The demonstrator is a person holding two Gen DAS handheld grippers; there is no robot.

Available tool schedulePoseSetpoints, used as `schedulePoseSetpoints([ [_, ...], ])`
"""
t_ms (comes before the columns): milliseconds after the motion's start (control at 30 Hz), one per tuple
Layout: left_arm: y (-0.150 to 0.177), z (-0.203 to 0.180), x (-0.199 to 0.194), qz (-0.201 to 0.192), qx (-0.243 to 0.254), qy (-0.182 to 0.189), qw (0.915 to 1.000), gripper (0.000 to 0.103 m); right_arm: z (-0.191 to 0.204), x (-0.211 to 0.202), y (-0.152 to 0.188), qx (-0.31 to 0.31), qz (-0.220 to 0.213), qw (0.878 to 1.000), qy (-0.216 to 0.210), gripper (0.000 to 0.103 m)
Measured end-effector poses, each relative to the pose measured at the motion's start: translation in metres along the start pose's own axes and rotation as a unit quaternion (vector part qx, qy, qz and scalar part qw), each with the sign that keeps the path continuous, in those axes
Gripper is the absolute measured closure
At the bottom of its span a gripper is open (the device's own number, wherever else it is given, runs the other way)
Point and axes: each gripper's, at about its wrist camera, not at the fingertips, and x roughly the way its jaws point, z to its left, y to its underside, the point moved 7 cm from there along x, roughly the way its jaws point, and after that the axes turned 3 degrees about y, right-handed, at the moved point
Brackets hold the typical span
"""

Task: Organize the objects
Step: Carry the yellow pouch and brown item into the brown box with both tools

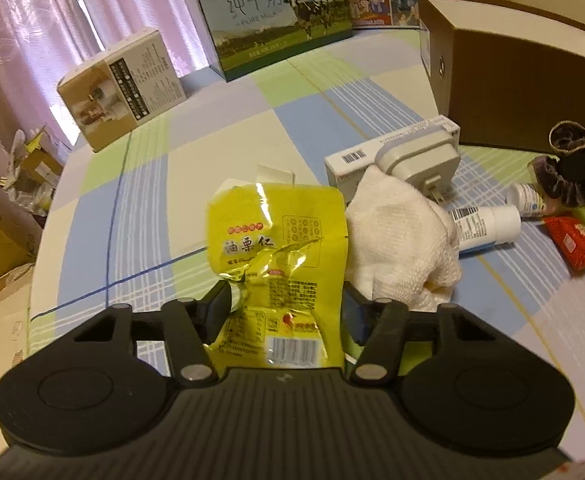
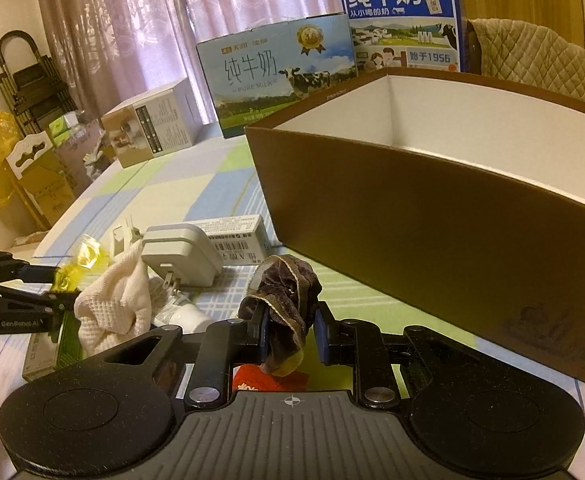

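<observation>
Looking through your left wrist view: left gripper (image 1: 286, 304) is clamped on the yellow pouch (image 1: 280, 240), centre frame, lifted off the cloth-covered table (image 1: 140, 184). Towel (image 1: 400, 240), charger (image 1: 418, 160), bottles (image 1: 488, 226) and red packet (image 1: 574, 242) lie loose at right.

Right wrist view: right gripper (image 2: 291, 330) is closed on the scrunchie (image 2: 282, 290), lower centre. Brown box (image 2: 432, 200) at right shows nothing inside from here. Sorting looks barely begun.

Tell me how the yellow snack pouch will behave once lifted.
The yellow snack pouch looks crinkled and thin, so it will likely flop. Its glossy foil may slip between the left gripper's fingers. It looks flat, so it is probably light.
</observation>
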Motion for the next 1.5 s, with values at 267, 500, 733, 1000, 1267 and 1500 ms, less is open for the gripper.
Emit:
schedulePoseSetpoints([
  [267, -0.011, 0.004, -0.018, -0.008, -0.019, -0.003, 0.9998, 0.06, 0.002, -0.007, -0.007, 0.006, -0.012, 1.0, -0.007, 0.083],
  [500, -0.028, -0.005, -0.046, -0.035, -0.026, 0.005, 0.999, 0.06, 0.002, -0.024, -0.018, 0.009, -0.03, 0.999, -0.013, 0.083],
  [733, -0.062, -0.039, -0.068, -0.068, -0.004, 0.033, 0.9971, 0.06, 0.001, -0.047, -0.038, 0.005, -0.041, 0.999, 0.0, 0.083],
  [1000, -0.122, -0.093, -0.073, -0.108, 0.027, 0.076, 0.9908, 0.06, -0.027, -0.081, -0.074, 0.0, -0.066, 0.997, 0.037, 0.083],
  [1267, -0.18, -0.153, -0.057, -0.126, 0.045, 0.127, 0.9829, 0.06, -0.088, -0.096, -0.1, 0.011, -0.062, 0.992, 0.112, 0.083],
  [1500, -0.215, -0.208, -0.031, -0.118, 0.077, 0.153, 0.9781, 0.06, -0.13, -0.086, -0.108, 0.038, -0.035, 0.987, 0.154, 0.083],
])
